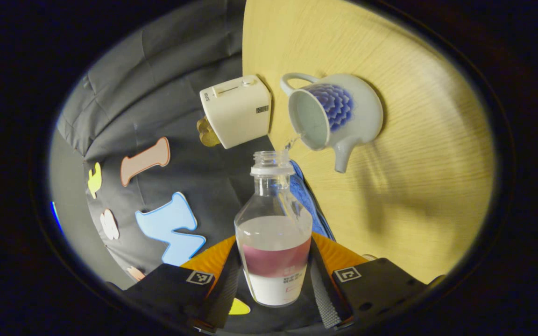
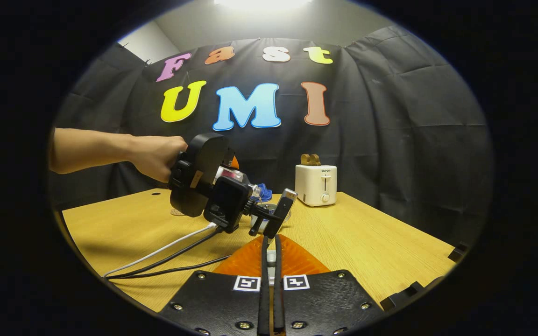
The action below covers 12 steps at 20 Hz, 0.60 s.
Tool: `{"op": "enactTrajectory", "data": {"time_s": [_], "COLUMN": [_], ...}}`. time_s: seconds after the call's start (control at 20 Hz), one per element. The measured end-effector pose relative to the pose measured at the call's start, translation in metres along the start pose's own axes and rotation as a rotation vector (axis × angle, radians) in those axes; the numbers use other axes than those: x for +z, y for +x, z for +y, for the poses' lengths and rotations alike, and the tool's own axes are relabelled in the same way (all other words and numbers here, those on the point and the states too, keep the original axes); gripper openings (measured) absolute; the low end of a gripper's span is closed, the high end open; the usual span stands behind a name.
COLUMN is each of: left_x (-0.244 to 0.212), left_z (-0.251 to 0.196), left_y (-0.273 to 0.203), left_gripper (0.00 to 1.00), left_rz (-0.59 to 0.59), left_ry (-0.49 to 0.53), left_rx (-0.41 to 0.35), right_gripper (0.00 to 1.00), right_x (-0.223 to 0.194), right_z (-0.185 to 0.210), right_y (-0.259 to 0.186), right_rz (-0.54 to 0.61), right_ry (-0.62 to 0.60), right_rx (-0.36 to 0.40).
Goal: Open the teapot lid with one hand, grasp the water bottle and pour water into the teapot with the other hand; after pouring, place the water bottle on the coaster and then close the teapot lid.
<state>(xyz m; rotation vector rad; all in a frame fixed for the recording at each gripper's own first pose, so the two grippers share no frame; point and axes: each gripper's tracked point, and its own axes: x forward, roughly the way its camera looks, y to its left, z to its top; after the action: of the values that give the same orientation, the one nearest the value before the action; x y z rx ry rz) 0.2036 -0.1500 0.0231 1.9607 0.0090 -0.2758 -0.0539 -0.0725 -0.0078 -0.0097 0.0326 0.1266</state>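
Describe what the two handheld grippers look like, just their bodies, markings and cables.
Both have black bodies with orange wedge sections and square black-and-white tags beside the jaws. The left gripper has a bulky black housing trailing one white cable and black ones. The hand holding it shows no sleeve.

Black tool (image 2: 269, 261) bodies carry square markers, silver screws, orange backing.

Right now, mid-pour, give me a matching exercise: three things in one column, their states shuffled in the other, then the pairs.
Things:
1. water bottle
2. teapot
3. toaster

States:
A. bread slices poking out of its top
B. lid off, a thin stream of water running into its mouth
C. uncapped, tipped, clamped between the fingers of the left gripper

Pairs: 1-C, 2-B, 3-A
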Motion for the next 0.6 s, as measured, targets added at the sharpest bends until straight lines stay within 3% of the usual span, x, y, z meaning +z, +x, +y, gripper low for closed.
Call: {"op": "enactTrajectory", "data": {"time_s": [0.6], "left_x": [0.0009], "left_z": [0.0075], "left_y": [0.0010], "left_gripper": [0.86], "left_rz": [0.003], "left_ry": [0.102], "left_rx": [0.006], "right_gripper": [0.04], "right_x": [-0.0001], "right_z": [-0.0014], "right_y": [0.0003], "right_rz": [0.003], "right_ry": [-0.004], "right_rx": [-0.002]}}
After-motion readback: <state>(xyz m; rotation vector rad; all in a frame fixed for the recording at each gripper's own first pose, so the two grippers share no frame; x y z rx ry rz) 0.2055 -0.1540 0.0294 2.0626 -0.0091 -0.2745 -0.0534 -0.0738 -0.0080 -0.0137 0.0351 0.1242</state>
